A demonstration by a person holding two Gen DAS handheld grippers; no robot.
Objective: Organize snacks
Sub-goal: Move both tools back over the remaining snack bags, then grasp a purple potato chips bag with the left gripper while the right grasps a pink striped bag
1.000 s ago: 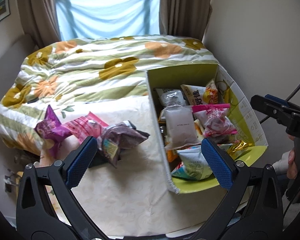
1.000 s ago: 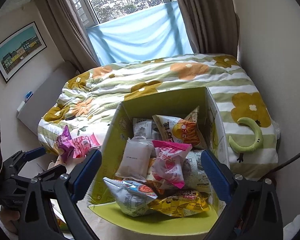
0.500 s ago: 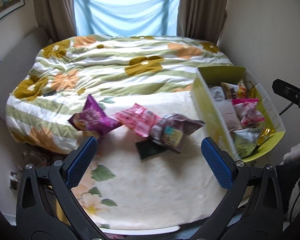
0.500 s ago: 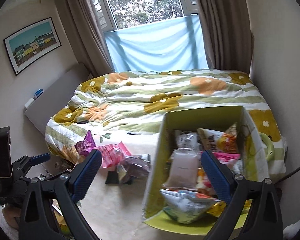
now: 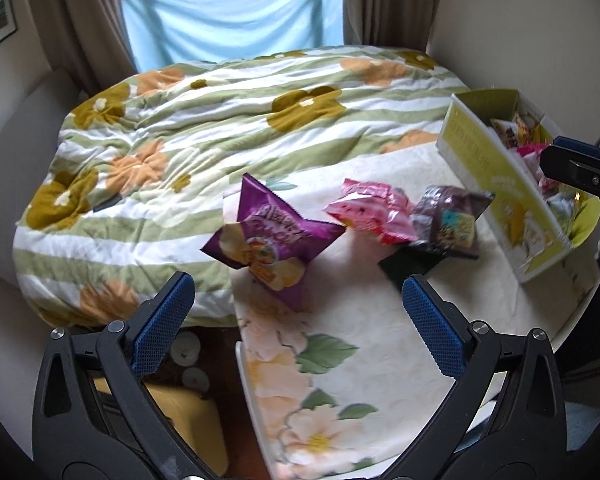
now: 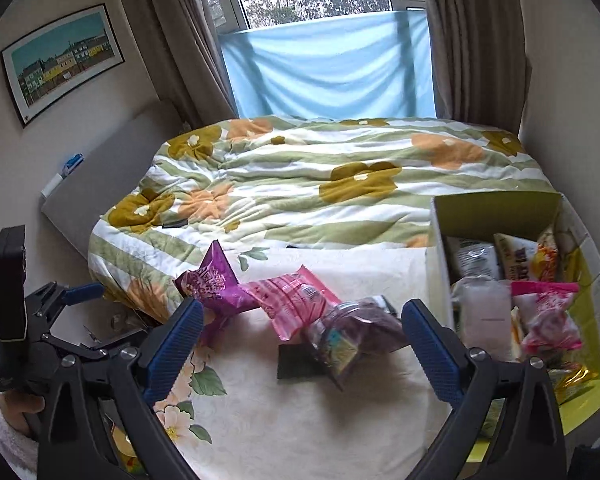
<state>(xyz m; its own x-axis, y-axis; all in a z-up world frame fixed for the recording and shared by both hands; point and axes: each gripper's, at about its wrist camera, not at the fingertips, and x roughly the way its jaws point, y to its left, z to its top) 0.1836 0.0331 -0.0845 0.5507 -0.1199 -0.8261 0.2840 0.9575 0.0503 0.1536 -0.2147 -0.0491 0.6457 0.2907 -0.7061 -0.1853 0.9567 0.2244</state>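
Observation:
Three snack bags lie in a row on the cream floral tabletop [image 5: 360, 360]: a purple chip bag [image 5: 269, 236] [image 6: 211, 286] at the left, a pink bag [image 5: 370, 212] [image 6: 291, 300] in the middle, and a dark purple bag [image 5: 450, 218] [image 6: 354, 334] resting on a flat black item [image 5: 410, 268]. A yellow-green box [image 5: 496, 200] [image 6: 436, 264] holding several snack packs stands at the right. My left gripper [image 5: 297, 304] is open, hanging just short of the purple bag. My right gripper [image 6: 302, 324] is open above the pink and dark bags.
A bed with a green-striped flower quilt [image 6: 320, 168] lies beyond the table. Curtains and a blue sheet cover the window behind it. Left of the table's edge the floor shows a yellow object [image 5: 187, 412]. A framed picture [image 6: 59, 60] hangs on the left wall.
Both grippers have swung left, away from the box and toward the loose bags. The box now sits at the right edge of both views. Both stay open.

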